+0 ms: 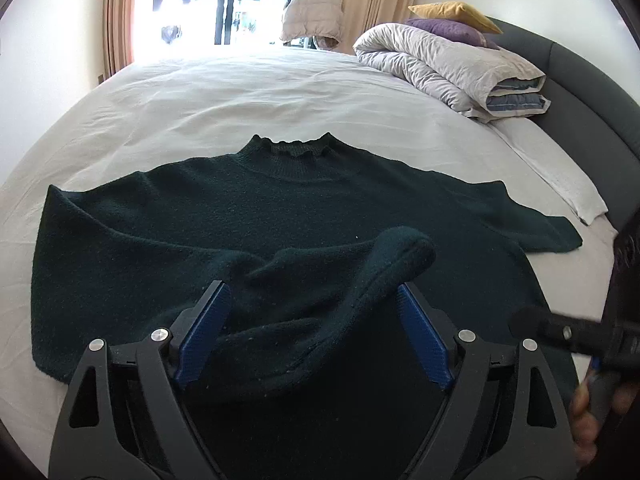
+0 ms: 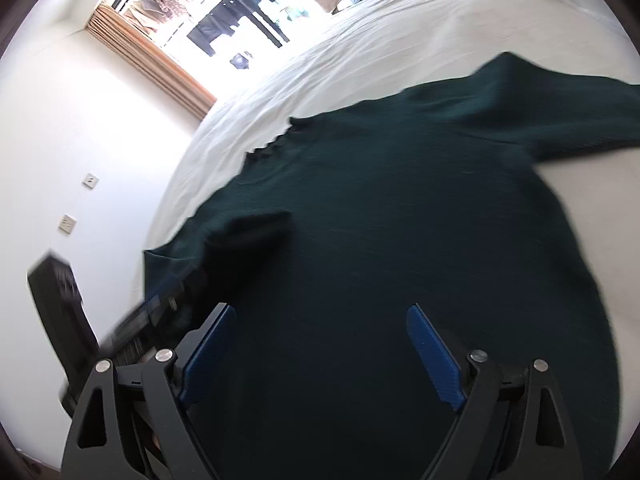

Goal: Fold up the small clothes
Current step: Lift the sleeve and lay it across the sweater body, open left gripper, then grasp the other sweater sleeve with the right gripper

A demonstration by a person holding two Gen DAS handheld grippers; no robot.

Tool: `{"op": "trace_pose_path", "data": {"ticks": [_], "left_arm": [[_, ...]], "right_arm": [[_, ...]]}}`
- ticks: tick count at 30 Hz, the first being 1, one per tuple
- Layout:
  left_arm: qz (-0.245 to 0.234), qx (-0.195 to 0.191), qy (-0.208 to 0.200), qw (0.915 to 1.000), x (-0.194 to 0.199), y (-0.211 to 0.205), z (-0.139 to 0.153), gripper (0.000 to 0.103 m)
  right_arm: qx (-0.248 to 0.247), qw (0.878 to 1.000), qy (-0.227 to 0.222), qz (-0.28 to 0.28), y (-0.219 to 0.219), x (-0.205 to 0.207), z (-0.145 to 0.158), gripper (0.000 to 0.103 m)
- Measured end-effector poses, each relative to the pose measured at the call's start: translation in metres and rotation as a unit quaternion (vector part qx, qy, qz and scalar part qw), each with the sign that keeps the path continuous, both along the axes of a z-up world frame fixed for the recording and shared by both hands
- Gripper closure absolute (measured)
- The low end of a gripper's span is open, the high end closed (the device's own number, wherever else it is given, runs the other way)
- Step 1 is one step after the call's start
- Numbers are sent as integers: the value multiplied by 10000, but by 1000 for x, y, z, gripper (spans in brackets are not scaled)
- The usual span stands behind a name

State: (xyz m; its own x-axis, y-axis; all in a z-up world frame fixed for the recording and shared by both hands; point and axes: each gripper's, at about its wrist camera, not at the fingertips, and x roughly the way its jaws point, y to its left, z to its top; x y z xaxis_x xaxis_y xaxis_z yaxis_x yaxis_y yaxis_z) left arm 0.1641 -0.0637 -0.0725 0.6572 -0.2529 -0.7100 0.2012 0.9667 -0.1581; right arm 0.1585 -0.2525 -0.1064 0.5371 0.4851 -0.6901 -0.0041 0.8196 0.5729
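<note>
A dark green knitted sweater [image 1: 280,208] lies spread on the white bed [image 1: 240,96], collar away from me, one sleeve out to the right. A bunched fold of the sweater [image 1: 340,272] rises between the fingers of my left gripper [image 1: 312,312], whose jaws stand wide apart with the blue pads not pressing it. My right gripper [image 2: 320,336] is open above the sweater's body [image 2: 400,220], nothing between its pads. The right gripper's black body shows at the right edge of the left wrist view [image 1: 580,332], and the left gripper shows blurred in the right wrist view [image 2: 160,312].
A folded grey duvet [image 1: 452,64] with purple and yellow pillows [image 1: 452,20] sits at the far right by the dark headboard [image 1: 592,92]. A window with curtains [image 1: 224,4] is beyond the bed. White wall with sockets [image 2: 68,222] lies left of the bed.
</note>
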Motion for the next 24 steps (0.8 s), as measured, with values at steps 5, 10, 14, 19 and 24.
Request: {"op": "trace_pose_path", "data": {"ticks": [5,10,14,19,24], "left_arm": [[-137,-393,-44,9991,-35,26,6,18],[134,-721,-265,9970,-58,75,9,18],[427,-878,-160,9951,-64,104,2,18],[611,-1053,-94,9925,-69,122,-4,18],[628,-1091,-91,9920,-72,126,-6,18]], "right_arm": [[419,9980,471,100,17,36,-14,13],[464,9955,824,27,30,58,-28,12],[670,9939,875,42,39,68,-29,12],[553,9937,952,223,54,77,-30,18],[198,9943,958,434,63,78,-27,42]]}}
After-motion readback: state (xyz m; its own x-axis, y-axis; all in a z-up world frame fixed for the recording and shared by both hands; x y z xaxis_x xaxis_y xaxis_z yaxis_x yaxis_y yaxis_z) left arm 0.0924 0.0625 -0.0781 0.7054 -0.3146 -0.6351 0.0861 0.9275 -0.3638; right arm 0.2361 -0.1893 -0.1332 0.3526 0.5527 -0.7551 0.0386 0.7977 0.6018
